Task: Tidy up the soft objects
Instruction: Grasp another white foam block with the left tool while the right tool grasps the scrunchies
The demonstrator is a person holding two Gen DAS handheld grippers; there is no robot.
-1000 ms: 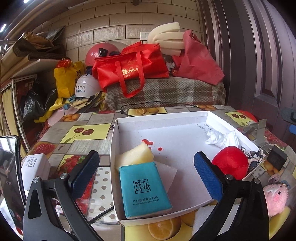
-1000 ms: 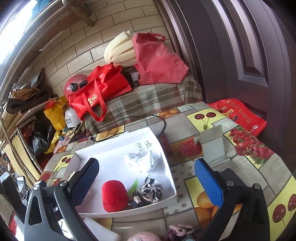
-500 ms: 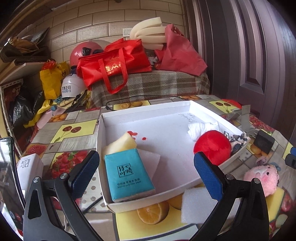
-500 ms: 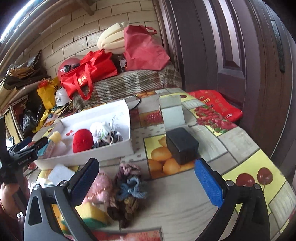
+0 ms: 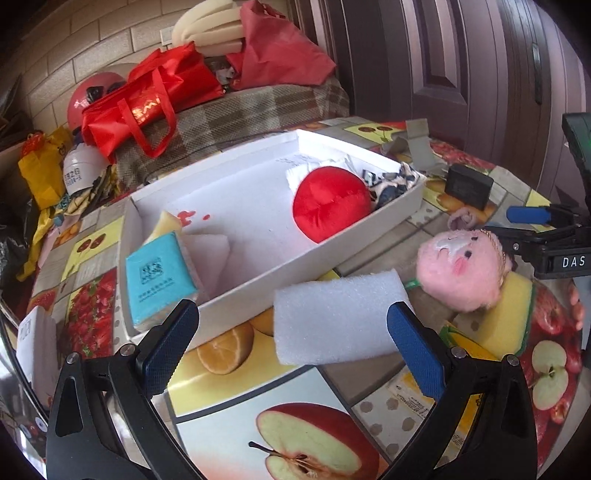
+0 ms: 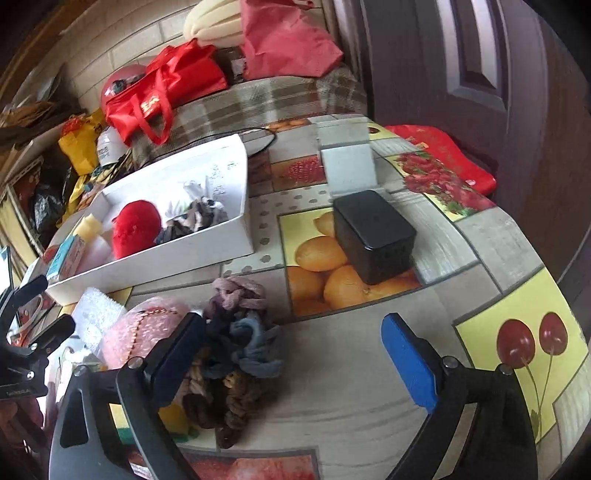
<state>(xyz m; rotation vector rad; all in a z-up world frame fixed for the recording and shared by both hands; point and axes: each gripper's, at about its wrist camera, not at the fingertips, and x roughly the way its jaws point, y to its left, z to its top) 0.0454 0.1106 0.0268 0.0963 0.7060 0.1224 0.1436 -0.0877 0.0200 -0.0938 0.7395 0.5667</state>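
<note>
1. On the fruit-print tablecloth (image 5: 236, 391), just in front of the white tray (image 5: 354, 236), lies a white foam block (image 5: 332, 321); it sits between the spread fingers of the left gripper (image 5: 291, 350), whose pads do not press on it.
2. Beside the foam, to its right in the left wrist view, a pink plush toy (image 5: 461, 273) rests on a yellow sponge (image 5: 506, 317).
3. Near the right gripper (image 6: 295, 354) lies a heap of braided hair ties (image 6: 236, 347) in mauve, blue and brown; its left finger stands over the heap's edge, and the plush toy is just beyond.
4. That gripper's jaws are wide but closing, with bare tablecloth and part of the heap between them; nothing is gripped.
5. Inside the tray are a red plush ball (image 5: 332, 206), a teal tissue pack (image 5: 159, 280), a pale yellow sponge (image 5: 166, 225), a white foam sheet (image 5: 210, 247), a white cloth (image 5: 317, 166) and a patterned dark-and-white fabric (image 5: 388, 184) at the far end.
6. A black box (image 6: 373, 232) stands on the orange print, apart from the tray and the hair ties.
7. Behind the table, a plaid-covered surface (image 5: 240, 110) carries a red tote bag (image 5: 147, 96), a second red bag (image 5: 280, 55) and rolled cream foam (image 5: 207, 29).
</note>
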